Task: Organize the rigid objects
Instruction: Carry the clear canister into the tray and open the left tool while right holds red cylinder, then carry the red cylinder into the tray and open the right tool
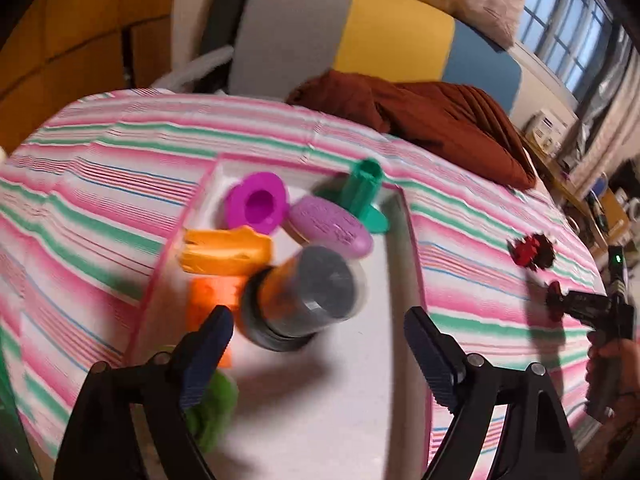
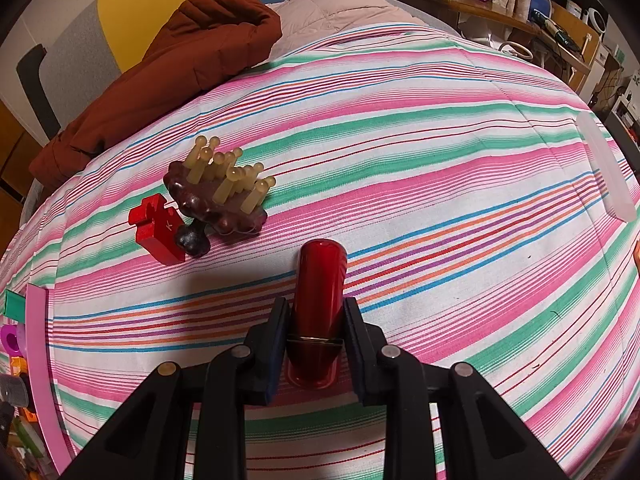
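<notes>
black claw (image 2: 316, 320), dark blue pads (image 2: 276, 344)

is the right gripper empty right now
No, the right gripper is shut on a red cylinder, its pads pressing both sides of it above the striped cloth.

A lived-in home bedroom — a bed under a striped sheet (image 2: 400, 128), a rust-brown quilted blanket (image 2: 168, 64) heaped at its head, a colour-block padded headboard (image 1: 384, 32), a barred window (image 1: 568, 36) and a cluttered wooden desk (image 2: 480, 4) alongside.
</notes>
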Tool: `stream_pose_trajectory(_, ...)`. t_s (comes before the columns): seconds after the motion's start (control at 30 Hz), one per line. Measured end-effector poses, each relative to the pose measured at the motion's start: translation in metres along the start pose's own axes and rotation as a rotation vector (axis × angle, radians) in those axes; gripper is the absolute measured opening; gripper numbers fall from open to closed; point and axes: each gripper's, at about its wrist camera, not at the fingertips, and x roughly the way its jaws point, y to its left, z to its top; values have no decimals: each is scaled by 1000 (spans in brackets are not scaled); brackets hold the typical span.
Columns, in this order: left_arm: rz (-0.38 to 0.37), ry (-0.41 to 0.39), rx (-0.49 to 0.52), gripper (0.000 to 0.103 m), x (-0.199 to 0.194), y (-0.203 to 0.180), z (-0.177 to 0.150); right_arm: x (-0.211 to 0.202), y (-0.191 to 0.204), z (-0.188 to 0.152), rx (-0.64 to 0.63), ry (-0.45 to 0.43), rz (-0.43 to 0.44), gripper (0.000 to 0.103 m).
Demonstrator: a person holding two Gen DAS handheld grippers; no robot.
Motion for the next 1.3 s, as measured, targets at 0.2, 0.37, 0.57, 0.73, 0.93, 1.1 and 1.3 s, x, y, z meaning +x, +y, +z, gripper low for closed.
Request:
stream_pose_trajectory(0.2,-51,1,44,86,18,-16,12,-1,-1,0,3,0,4,26)
stream_pose_trajectory(0.37,-8,-2,30,87,15,-11,9,-1,-1,-1,6,0,4,26)
stream_pose_trajectory(0.57,56,-47,-31,96,-13,10,-16,-2,-2,-1,13,0,7,26)
stream_pose_trajectory(0.73,45,-111,-37,98,-38,16,-34,-4,-11,0,73,1,51,26)
stream_pose_trajectory(0.93,45,-220,49,101,-65,9,-49,-9,-19,-7,157,20,195,26)
stream_pose_trajectory(1.1,32,-261,87,103,-79,7,-59,-11,-14,-20,211,55,339,26)
stream_pose_trajectory(1.3,24,-247,131,103,-87,9,-73,-26,25,-40,100,49,397,26)
